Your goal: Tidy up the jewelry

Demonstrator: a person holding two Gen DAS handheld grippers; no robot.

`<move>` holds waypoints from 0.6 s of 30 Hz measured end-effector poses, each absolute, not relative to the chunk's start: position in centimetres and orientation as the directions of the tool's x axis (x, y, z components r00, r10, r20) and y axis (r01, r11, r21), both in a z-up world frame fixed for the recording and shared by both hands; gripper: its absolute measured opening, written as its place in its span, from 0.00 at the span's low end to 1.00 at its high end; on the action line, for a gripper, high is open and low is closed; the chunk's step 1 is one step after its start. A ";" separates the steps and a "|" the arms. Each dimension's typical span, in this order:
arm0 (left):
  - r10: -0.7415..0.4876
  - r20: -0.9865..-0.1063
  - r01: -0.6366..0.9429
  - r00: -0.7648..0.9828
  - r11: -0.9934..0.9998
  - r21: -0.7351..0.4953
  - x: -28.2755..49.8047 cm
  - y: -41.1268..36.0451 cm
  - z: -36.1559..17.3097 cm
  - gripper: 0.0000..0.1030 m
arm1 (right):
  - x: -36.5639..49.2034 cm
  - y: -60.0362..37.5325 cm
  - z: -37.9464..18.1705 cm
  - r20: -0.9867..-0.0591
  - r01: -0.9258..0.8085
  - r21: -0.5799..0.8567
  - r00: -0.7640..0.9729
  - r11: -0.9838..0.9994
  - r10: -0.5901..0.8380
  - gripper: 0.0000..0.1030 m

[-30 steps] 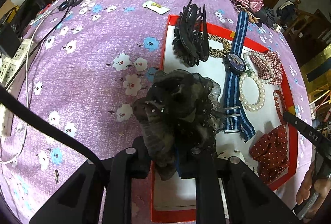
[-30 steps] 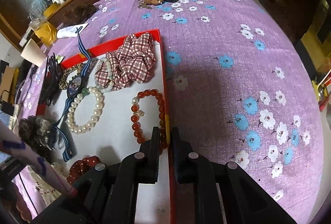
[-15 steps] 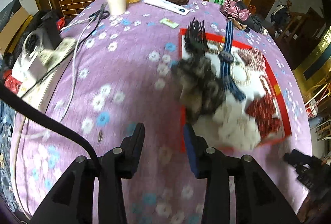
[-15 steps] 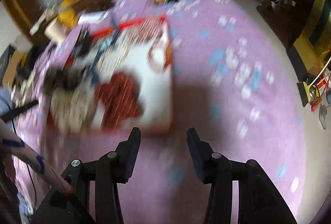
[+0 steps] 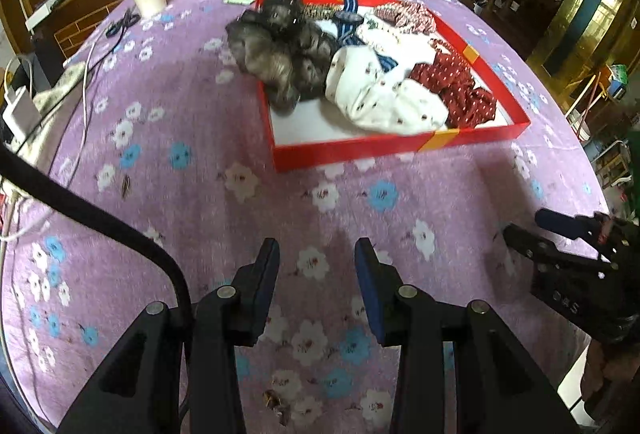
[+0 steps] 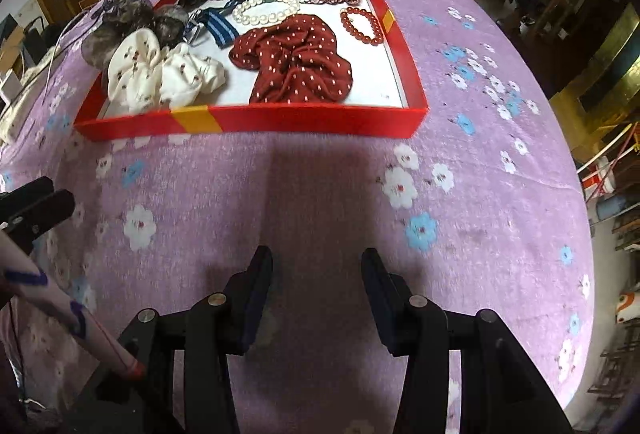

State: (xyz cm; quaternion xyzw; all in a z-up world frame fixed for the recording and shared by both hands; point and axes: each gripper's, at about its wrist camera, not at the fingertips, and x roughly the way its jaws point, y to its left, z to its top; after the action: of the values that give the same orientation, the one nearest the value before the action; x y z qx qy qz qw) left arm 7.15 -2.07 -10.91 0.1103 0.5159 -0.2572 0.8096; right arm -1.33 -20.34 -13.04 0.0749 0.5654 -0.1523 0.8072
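Red tray (image 6: 256, 121) holds the scrunchies, beads and watch; I judge sorting finished. My left gripper (image 5: 316, 266) and right gripper (image 6: 316, 274) hover apart over the cloth, jaws spread, empty. Next: verify nothing overhangs.

- Daylight enters from windows at the far left of both views, and the room is evenly bright.
- Soft shadows fall on the cloth (image 6: 320, 193) ahead of each gripper.
- The tray (image 5: 400, 147) and its contents look slightly smeared by motion blur in the left view; the right view is sharper.
- Fisheye bending curves the table edges, with black corners.
- The brass panels at right glare.
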 end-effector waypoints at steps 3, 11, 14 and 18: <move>-0.294 -0.896 0.519 0.332 0.850 -0.086 6.9 -1.6 -11.3 0.37 | -2.5 -20.1 -13.1 -0.940 0.328 -0.054 0.303 0.943 -0.159 0.48; -0.236 -0.911 0.459 0.338 0.886 -0.059 5.6 -0.2 -12.3 0.38 | -5.6 -19.6 -13.1 -0.949 0.305 -0.036 0.289 0.952 -0.129 0.48; -0.207 -0.915 0.417 0.348 0.908 -0.047 4.6 0.8 -12.3 0.39 | -6.8 -19.3 -13.0 -0.952 0.278 -0.022 0.287 0.960 -0.105 0.50; -0.163 -0.918 0.338 0.361 0.940 -0.034 3.0 2.3 -11.9 0.40 | -8.4 -19.6 -13.0 -0.960 0.229 0.007 0.274 0.973 -0.057 0.52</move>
State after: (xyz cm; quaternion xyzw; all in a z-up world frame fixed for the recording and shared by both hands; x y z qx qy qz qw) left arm 2.99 2.32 -11.91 0.0807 0.5441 -0.1527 0.8211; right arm -8.35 -19.58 -13.03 0.0722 0.5958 -0.0902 0.7948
